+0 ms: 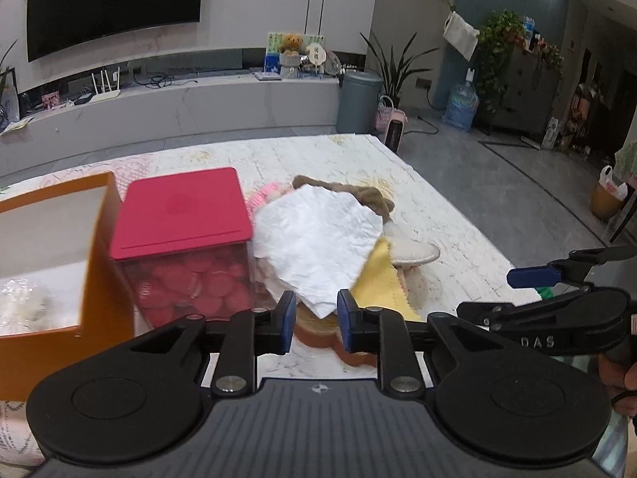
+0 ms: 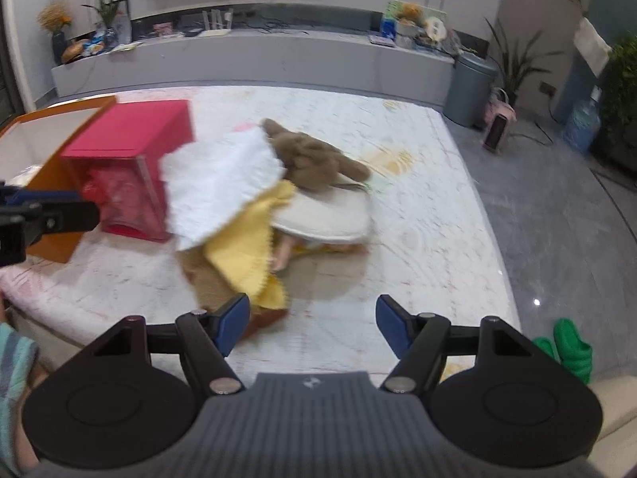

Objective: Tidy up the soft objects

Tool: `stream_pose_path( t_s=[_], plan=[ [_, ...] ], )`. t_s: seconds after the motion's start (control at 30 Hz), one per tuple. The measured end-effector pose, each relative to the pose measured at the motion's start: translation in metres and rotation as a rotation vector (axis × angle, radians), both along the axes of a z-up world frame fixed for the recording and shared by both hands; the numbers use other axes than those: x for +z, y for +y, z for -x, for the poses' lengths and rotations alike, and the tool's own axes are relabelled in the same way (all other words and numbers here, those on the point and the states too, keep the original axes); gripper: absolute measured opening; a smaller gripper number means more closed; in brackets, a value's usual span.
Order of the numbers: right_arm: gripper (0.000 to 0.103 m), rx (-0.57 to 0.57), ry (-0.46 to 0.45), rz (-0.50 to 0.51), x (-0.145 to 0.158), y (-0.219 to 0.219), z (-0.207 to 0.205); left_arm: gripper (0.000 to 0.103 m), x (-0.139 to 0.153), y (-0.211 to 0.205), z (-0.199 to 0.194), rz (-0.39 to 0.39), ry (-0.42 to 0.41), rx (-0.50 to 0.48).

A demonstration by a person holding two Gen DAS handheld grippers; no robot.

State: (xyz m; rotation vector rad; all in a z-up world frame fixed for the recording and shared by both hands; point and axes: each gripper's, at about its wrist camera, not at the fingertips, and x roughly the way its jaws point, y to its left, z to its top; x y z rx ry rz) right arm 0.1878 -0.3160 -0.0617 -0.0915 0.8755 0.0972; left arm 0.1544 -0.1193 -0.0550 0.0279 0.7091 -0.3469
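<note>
On the pale patterned desk [image 1: 458, 219], a heap of soft things, a crumpled white paper towel [image 1: 318, 239] over a yellow pinked-edge cloth [image 1: 378, 279], a brown plush toy [image 2: 314, 159] and a cream padded slipper [image 2: 330, 215], lies just right of a clear box with a red lid [image 1: 183, 207], which stands against an open orange cardboard box [image 1: 99, 259]. The left gripper [image 1: 316, 320] hovers at the near edge of that heap, its blue pads narrowly parted with the towel's lower tip showing between them, not pinched. The right gripper [image 2: 312, 324] stands spread wide and empty, near the heap's front right.
</note>
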Motion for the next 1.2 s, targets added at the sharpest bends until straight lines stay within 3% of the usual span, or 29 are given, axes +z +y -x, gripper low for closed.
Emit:
stream_pose_path(
  t_s=[0.3,0.37,0.43,0.57,0.73,0.9,1.07,1.2],
  plan=[
    [0.070,-0.048,0.050,-0.127,-0.010,-0.021,-0.020,0.027,-0.013,-0.019,-0.008,-0.022,-0.008,-0.055],
    [0.070,-0.036,0.066,-0.140,-0.012,-0.020,-0.024,0.032,-0.014,-0.023,-0.013,-0.029,-0.011,-0.067],
    [0.070,-0.028,0.073,-0.162,-0.015,-0.018,-0.028,0.049,-0.015,-0.029,-0.019,-0.050,-0.009,-0.104],
    [0.066,-0.045,0.093,-0.190,-0.021,-0.018,-0.038,0.052,-0.021,-0.044,-0.034,-0.152,0.021,-0.199],
    [0.060,-0.103,0.106,-0.185,-0.030,-0.017,-0.049,0.053,-0.037,-0.057,-0.049,-0.258,0.016,-0.218],
    [0.060,-0.094,0.091,-0.173,-0.031,-0.016,-0.049,0.053,-0.055,-0.071,-0.046,-0.430,-0.057,-0.230],
    [0.060,-0.104,0.089,-0.175,-0.033,-0.017,-0.050,0.053,-0.065,-0.081,-0.051,-0.527,-0.079,-0.243],
    [0.060,-0.087,0.080,-0.179,-0.032,-0.016,-0.049,0.039,-0.071,-0.083,-0.056,-0.567,-0.099,-0.251]
  ],
)
